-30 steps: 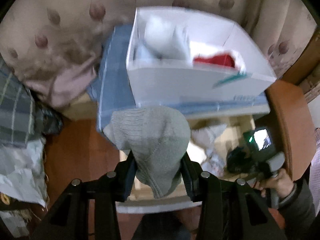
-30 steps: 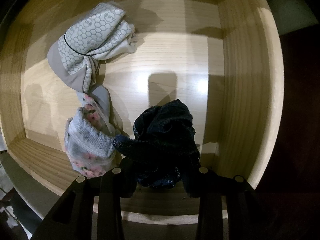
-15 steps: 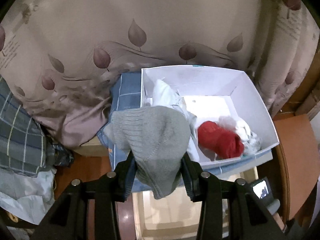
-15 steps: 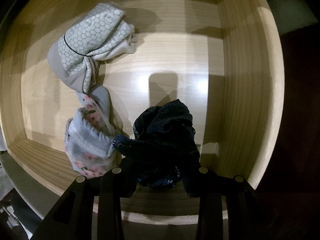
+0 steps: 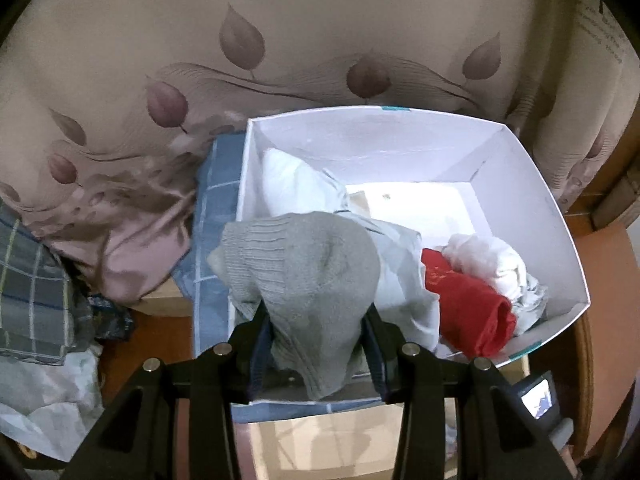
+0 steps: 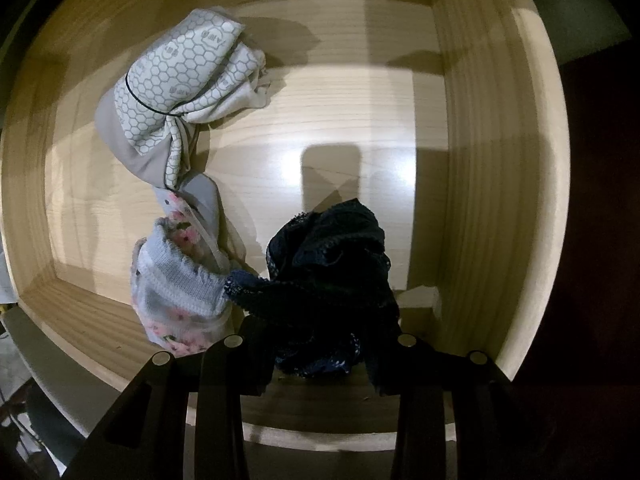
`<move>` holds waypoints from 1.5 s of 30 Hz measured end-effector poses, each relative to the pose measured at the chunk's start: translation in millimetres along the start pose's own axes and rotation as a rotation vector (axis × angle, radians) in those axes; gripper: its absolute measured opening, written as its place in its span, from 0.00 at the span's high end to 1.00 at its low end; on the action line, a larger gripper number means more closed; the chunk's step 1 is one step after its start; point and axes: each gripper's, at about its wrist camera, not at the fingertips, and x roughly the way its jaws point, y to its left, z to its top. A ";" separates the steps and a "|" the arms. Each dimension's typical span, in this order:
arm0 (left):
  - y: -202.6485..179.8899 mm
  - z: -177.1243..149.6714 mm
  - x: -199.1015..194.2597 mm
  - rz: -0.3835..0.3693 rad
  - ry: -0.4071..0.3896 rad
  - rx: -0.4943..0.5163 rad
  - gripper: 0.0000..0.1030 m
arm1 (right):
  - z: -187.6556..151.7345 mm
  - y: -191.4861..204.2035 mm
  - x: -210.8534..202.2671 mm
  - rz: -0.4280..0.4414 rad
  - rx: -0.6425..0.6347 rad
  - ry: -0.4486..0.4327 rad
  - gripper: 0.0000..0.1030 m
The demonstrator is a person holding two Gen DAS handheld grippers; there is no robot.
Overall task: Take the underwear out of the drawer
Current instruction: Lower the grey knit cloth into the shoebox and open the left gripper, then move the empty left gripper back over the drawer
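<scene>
Leaf-patterned cloth [image 5: 280, 60] backs a white box [image 5: 560, 248] holding white clothes and a red garment [image 5: 468, 304]. Over its near corner the left gripper [image 5: 316, 344] is clamped on a grey knit garment [image 5: 308, 276]. Down in the wooden drawer [image 6: 488, 160], the right gripper [image 6: 320, 356] pinches dark lace underwear [image 6: 332, 256]; 2 more pieces, honeycomb-print [image 6: 180, 96] and floral [image 6: 180, 284], lie beside it.

The left claw [image 5: 316, 344] has carried the grey underwear [image 5: 308, 280] over the white box [image 5: 560, 240].
</scene>
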 end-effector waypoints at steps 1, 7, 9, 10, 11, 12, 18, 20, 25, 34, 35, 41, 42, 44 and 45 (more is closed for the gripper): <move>-1.1 -0.2 1.5 -0.002 0.002 -0.001 0.59 | 0.2 0.3 -0.3 -0.001 0.002 0.000 0.67; -3.7 -4.4 10.5 -0.014 0.022 -0.012 0.55 | 0.3 6.7 0.4 -0.014 0.002 0.002 0.67; -2.1 -6.2 11.7 -0.020 0.037 -0.020 0.53 | -0.6 9.3 1.0 -0.013 0.005 0.002 0.67; -1.5 -6.9 12.1 -0.025 0.045 -0.021 0.52 | -0.7 9.9 0.9 -0.013 0.006 0.001 0.67; -1.3 -8.0 12.1 -0.026 0.054 -0.018 0.52 | -0.6 10.3 0.9 -0.012 0.009 0.000 0.67; -1.6 -8.7 11.3 -0.024 0.055 -0.015 0.52 | -0.2 11.8 2.0 -0.011 0.011 0.000 0.67; -5.1 -15.2 1.9 -0.017 0.055 0.016 0.51 | 0.6 10.3 2.5 -0.015 0.005 0.002 0.67; -5.3 -18.2 -4.7 -0.018 0.049 0.022 0.50 | 1.2 10.2 3.1 -0.017 0.004 0.003 0.67; 0.8 -27.6 -24.2 -0.034 0.027 0.006 0.50 | 0.5 13.9 3.5 -0.029 -0.004 0.004 0.67; 9.4 -81.0 -45.8 -0.050 0.038 -0.012 0.50 | -2.1 20.9 3.3 -0.039 -0.005 0.005 0.67; 8.9 -87.6 -45.0 -0.049 0.044 -0.014 0.49 | -2.2 20.7 3.1 -0.039 -0.005 0.005 0.67; 13.5 -141.1 -18.7 -0.026 0.083 -0.093 0.49 | -3.3 23.5 1.0 -0.053 -0.013 0.004 0.67; 13.5 -148.2 -13.6 -0.020 0.091 -0.104 0.49 | -3.4 24.0 1.0 -0.055 -0.015 0.004 0.67; 15.0 -164.6 1.8 -0.019 0.116 -0.142 0.49 | -4.0 25.4 0.7 -0.057 -0.018 0.005 0.67; 14.7 -173.2 9.4 -0.013 0.126 -0.156 0.49 | -4.2 25.8 0.7 -0.056 -0.020 0.006 0.67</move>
